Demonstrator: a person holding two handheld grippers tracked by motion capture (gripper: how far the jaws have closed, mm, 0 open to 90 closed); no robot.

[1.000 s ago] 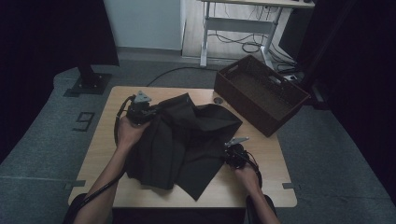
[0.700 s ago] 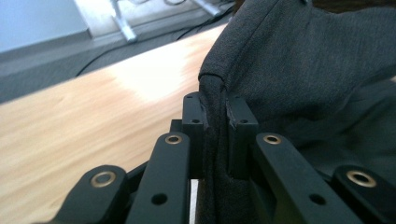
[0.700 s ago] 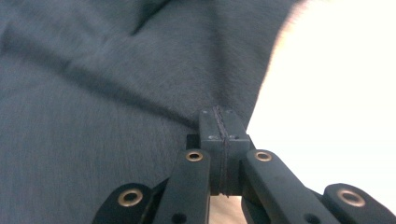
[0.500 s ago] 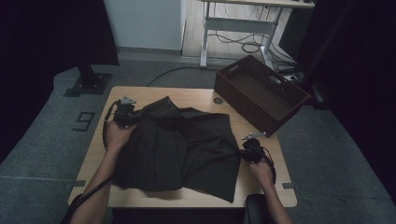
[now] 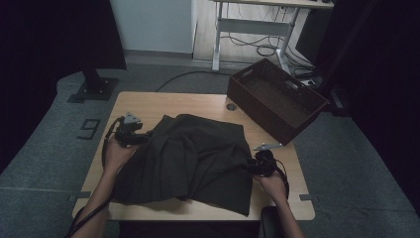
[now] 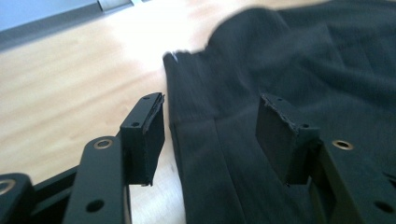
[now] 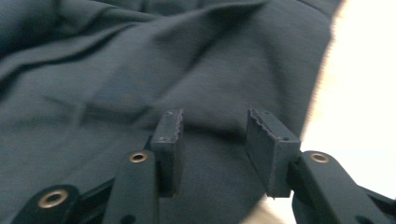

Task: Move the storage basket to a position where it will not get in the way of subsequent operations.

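A dark garment [image 5: 190,158] lies spread over the middle of the wooden table [image 5: 148,106]. My left gripper [image 5: 136,138] sits at the garment's left edge. In the left gripper view its jaws have just been opening, and my left gripper [image 6: 210,133] stands open over the cloth's edge [image 6: 219,154], with the pads [image 6: 152,135] clear of it. My right gripper [image 5: 255,166] rests at the garment's right edge. In the right gripper view my right gripper [image 7: 212,140] has also just been opening; the cloth [image 7: 140,79] lies beneath the gap, unpinched.
A dark brown woven basket [image 5: 277,99] stands at the table's back right corner, partly over the edge. A small round hole [image 5: 231,106] marks the tabletop beside it. Bare wood shows along the back and left of the table. A desk frame with cables [image 5: 257,29] stands beyond.
Both hands drew apart and spread the garment flatter and wider over the table. The left hand came down to the tabletop at the left edge. Both grippers let go of the cloth.
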